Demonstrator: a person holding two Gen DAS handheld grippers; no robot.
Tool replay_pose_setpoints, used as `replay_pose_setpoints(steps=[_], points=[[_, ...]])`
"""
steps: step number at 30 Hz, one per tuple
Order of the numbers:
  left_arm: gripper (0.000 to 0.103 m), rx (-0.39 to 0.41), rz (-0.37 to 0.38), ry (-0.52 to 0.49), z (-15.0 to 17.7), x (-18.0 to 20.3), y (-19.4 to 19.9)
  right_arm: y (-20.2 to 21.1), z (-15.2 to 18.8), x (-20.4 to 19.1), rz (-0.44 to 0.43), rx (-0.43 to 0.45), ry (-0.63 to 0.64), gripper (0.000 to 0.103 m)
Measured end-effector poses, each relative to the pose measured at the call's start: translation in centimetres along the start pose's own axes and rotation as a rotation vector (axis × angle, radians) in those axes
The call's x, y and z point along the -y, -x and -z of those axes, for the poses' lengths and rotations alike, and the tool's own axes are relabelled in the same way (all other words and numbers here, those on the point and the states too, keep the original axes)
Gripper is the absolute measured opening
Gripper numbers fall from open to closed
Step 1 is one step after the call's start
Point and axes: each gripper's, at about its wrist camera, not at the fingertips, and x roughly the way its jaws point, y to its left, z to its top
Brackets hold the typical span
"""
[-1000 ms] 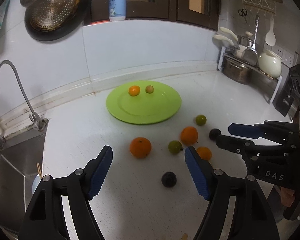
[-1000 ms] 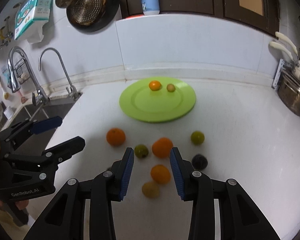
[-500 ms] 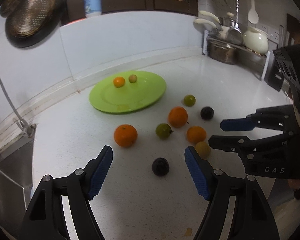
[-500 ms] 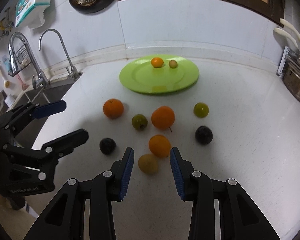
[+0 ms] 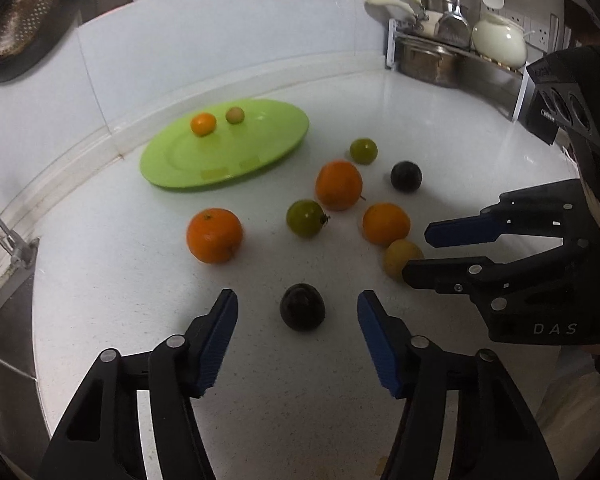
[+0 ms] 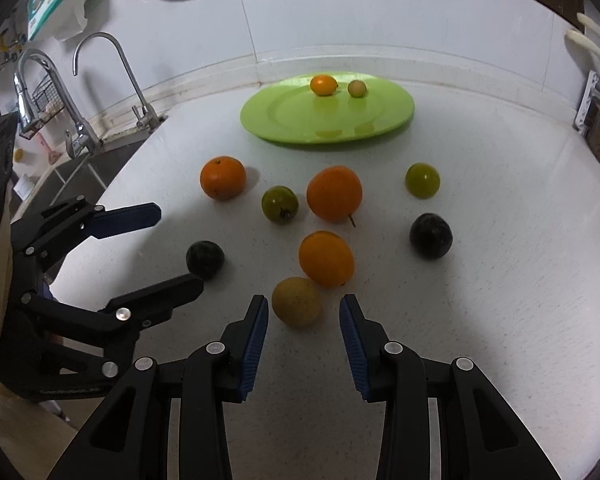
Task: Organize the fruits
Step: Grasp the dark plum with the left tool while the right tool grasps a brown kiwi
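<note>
On white speckled countertop (image 5: 140, 360): loose round fruits scattered in front of flat lime-green plate (image 5: 260, 152), so sorting barely begun. Already on plate, far rim: small orange citrus (image 5: 203, 123) and small tan fruit (image 5: 235, 115), just beside each other, apart.

Left black two-finger gripper with blue pads (image 5: 298, 322): angled down at dark purple round fruit (image 5: 302, 306), fruit between the blue pads but untouched, gaps both sides; jaws closing, nothing held. Probably lined up for pickup.

Right black gripper with blue pads (image 6: 303, 330): part open, empty, aimed down at yellow-brown round fruit (image 6: 296, 301), which sits just ahead of the tips, not gripped. Touching or nearly touching mid orange fruit (image 6: 326, 258) behind it, so risk of nudging that one.

Remaining on counter, well apart from plate: big orange (image 5: 214, 235), another orange (image 5: 338, 185), two green fruits (image 5: 305, 218) (image 5: 363, 151), second dark fruit (image 5: 406, 176).

Likely both grabs at once, nearest fruit each side.
</note>
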Motion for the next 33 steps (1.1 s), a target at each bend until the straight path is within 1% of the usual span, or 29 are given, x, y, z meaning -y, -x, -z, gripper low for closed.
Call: replay_pose_setpoints(steps=[2, 3, 4, 9, 11, 13, 16, 19, 23, 33], points=[[0.059, -0.005, 0.01, 0.002, -0.1, -0.1, -0.3, -0.3, 0.0, 0.0, 0.0, -0.01, 0.002, 0.038], [0.057, -0.01, 0.016, 0.004, -0.1, -0.1, -0.5, -0.4, 0.0, 0.0, -0.004, -0.014, 0.001, 0.038], [0.053, -0.016, 0.023, 0.005, -0.1, -0.2, -0.7, -0.5, 0.0, 0.0, -0.008, -0.016, 0.001, 0.038], [0.043, -0.039, 0.043, 0.015, 0.0, -0.2, -1.4, -1.0, -0.1, -0.1, -0.021, -0.021, 0.005, 0.038], [0.041, -0.043, 0.054, 0.024, -0.1, -0.3, -1.6, -1.2, -0.2, -0.1, -0.023, -0.024, 0.007, 0.038], [0.035, -0.048, 0.055, 0.026, -0.1, -0.3, -1.8, -1.4, -0.2, -0.1, -0.028, -0.028, 0.005, 0.037], [0.032, -0.05, 0.053, 0.037, -0.1, -0.2, -1.9, -1.5, -0.2, -0.1, -0.031, -0.03, 0.002, 0.031], [0.026, -0.045, 0.043, 0.047, -0.2, -0.3, -1.7, -1.5, -0.1, -0.1, -0.036, -0.03, 0.002, 0.029], [0.026, -0.048, 0.055, 0.067, -0.2, -0.3, -1.4, -1.2, -0.2, -0.1, -0.037, -0.022, 0.007, 0.029], [0.026, -0.004, 0.014, 0.065, -0.4, 0.0, 0.6, 0.2, -0.5, -0.4, -0.041, 0.008, 0.009, 0.029]])
